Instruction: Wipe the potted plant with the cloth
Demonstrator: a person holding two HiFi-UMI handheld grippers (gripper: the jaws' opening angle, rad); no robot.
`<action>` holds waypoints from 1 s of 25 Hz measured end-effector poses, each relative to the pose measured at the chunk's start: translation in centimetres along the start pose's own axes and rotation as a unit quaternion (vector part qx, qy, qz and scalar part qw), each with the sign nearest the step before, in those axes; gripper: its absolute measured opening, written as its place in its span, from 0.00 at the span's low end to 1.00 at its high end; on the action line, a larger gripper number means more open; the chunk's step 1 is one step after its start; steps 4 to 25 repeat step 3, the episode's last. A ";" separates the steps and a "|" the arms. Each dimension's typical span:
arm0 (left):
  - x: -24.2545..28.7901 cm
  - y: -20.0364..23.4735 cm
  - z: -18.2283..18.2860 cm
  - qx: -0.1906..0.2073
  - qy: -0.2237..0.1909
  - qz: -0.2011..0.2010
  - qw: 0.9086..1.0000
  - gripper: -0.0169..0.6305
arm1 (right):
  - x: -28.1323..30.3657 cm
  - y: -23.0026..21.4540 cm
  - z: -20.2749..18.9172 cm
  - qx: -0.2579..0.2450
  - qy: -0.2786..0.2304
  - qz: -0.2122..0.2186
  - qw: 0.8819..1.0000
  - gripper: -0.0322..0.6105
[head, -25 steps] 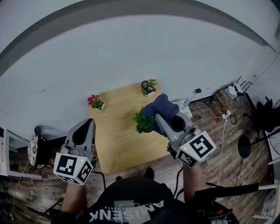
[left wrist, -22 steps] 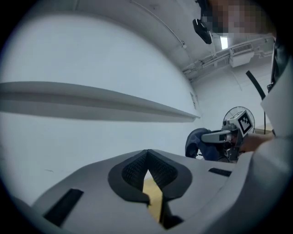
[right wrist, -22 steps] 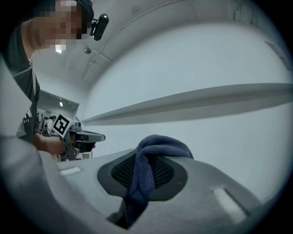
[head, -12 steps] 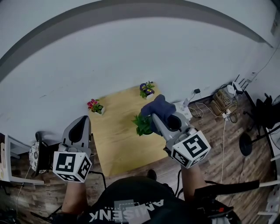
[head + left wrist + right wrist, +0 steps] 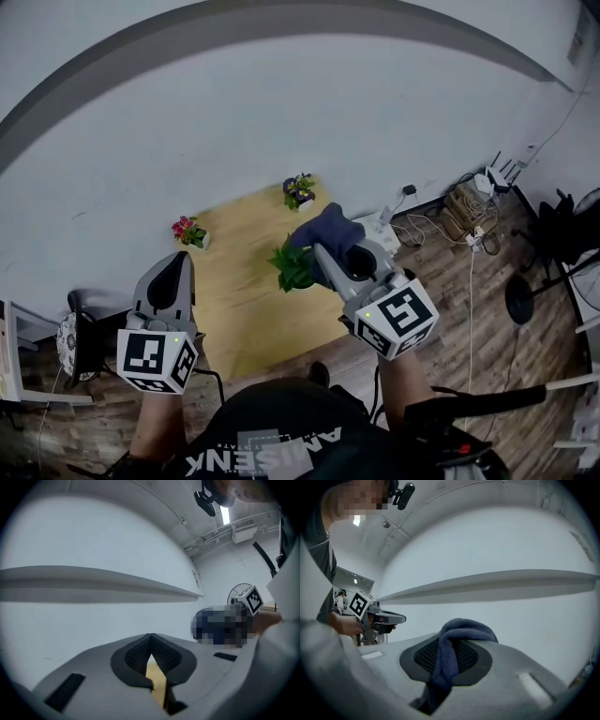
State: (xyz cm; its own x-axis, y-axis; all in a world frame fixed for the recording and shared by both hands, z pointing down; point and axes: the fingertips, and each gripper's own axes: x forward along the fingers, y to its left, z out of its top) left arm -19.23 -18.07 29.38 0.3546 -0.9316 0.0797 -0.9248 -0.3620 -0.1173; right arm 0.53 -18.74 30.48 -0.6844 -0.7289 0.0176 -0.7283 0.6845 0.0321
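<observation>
A pale wall (image 5: 281,112) fills the room ahead of both sets of jaws, and a light wooden table (image 5: 234,309) lies below them. The right gripper (image 5: 445,651), held level, has its jaws clamped on a dark blue cloth (image 5: 461,629), which bunches up over the jaw tips and trails down between the pads. The left gripper (image 5: 151,654), off to the other's left and well apart from it, has its jaws pressed together on nothing, a sliver of table showing under the tips. The green potted plant (image 5: 291,269) stands on the table just beside the right gripper's tips, on their left and below the cloth; contact cannot be judged. Beyond the jaws, near the wall, sit a red-flowered pot (image 5: 187,231) and a purple-flowered pot (image 5: 299,191).
</observation>
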 end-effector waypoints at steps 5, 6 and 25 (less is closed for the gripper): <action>-0.1 -0.9 -0.1 0.006 -0.002 0.000 1.000 0.03 | -0.4 0.0 -0.4 0.002 0.005 0.000 1.000 0.13; -0.1 -0.9 -0.1 0.006 -0.002 0.000 1.000 0.03 | -0.4 0.0 -0.4 0.002 0.005 0.000 1.000 0.13; -0.1 -0.9 -0.1 0.006 -0.002 0.000 1.000 0.03 | -0.4 0.0 -0.4 0.002 0.005 0.000 1.000 0.13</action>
